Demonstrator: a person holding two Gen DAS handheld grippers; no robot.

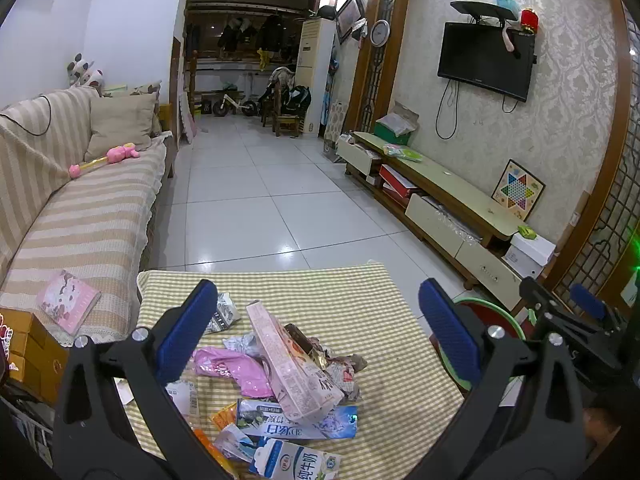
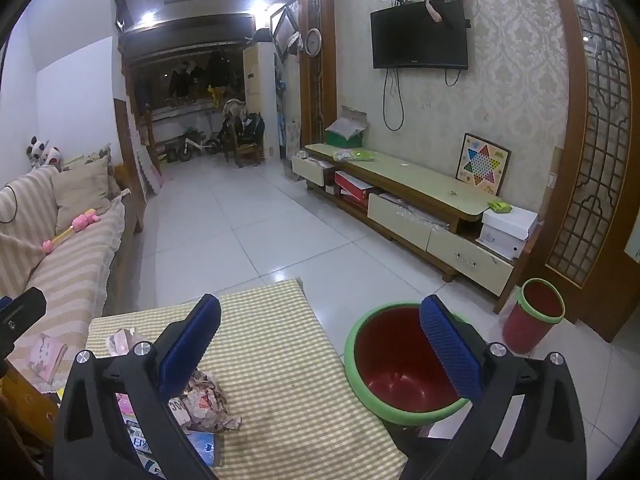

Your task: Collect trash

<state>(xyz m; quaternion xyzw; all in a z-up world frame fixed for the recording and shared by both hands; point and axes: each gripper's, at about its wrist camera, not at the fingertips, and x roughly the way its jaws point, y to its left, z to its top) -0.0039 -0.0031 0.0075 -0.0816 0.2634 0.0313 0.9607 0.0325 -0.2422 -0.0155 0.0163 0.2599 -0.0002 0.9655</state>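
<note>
Your left hand-held gripper (image 1: 316,332) hangs over the trash pile, fingers wide apart, nothing between them. The pile sits at the near left of the checked tabletop (image 1: 360,292): a pink carton (image 1: 288,364) tilted across the top, a pink wrapper (image 1: 236,370) to its left, crumpled paper (image 1: 340,368) to its right, a blue-and-white box (image 1: 296,426) beneath, and a milk carton (image 1: 296,464) at the near edge.

Your right hand-held gripper (image 2: 320,344) is also spread apart and empty, straddling the right edge of the tabletop. Its right finger (image 2: 450,350) overlaps the red bin with green rim (image 2: 400,360), which stands on the floor just beside the tabletop. A second, smaller red bin (image 2: 534,316) stands farther right, near the TV cabinet (image 2: 408,188). The striped sofa (image 1: 80,216) lies to the left.
</note>
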